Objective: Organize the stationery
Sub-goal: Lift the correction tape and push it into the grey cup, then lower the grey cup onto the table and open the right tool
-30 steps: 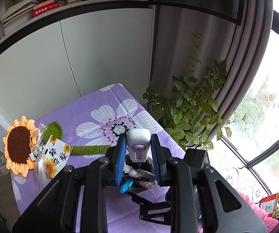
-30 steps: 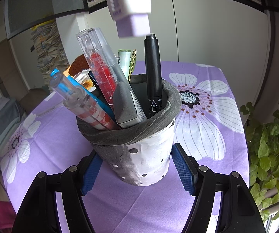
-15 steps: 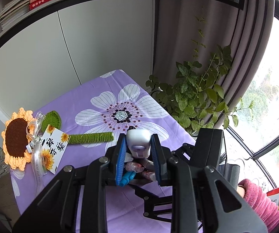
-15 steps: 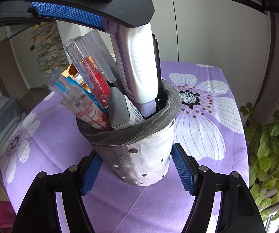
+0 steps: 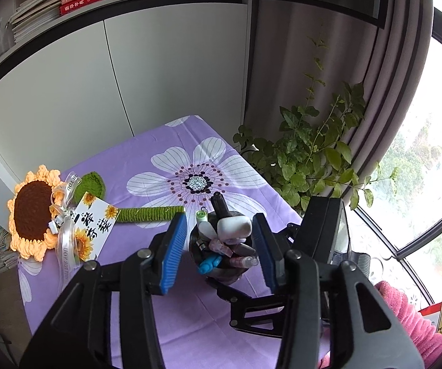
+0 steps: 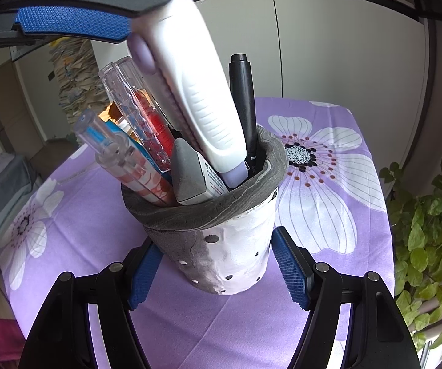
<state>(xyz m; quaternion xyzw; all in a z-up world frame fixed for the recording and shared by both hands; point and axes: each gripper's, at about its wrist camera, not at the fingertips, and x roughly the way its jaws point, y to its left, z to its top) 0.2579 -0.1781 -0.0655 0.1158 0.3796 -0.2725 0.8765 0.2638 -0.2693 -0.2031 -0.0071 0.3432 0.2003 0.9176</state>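
Pen holder (image 6: 221, 246), white with a grey folded rim, stands at frame centre of the right wrist view on the purple flowered tabletop (image 6: 328, 215); the right tool (image 6: 218, 272) pinches its lower body, blue pads against both sides. Contents: white-and-lilac utility knife (image 6: 196, 101), leaning left, lower end inside the holder; black marker (image 6: 244, 104) upright behind it; clear red-filled case (image 6: 141, 113); clear pens at left; grey-capped item in front, its label hard to read. In the left wrist view the left tool (image 5: 221, 246) hangs above the holder (image 5: 221, 273), jaws just opened and spread, pads clear of the knife's top (image 5: 233, 227) on both sides. The holder's base is hidden there behind the right tool's frame. Crocheted sunflower (image 5: 33, 212) with tag lies at left; potted plant (image 5: 313, 160) at right; a pink sleeve (image 5: 411, 323) is cut off at lower right.
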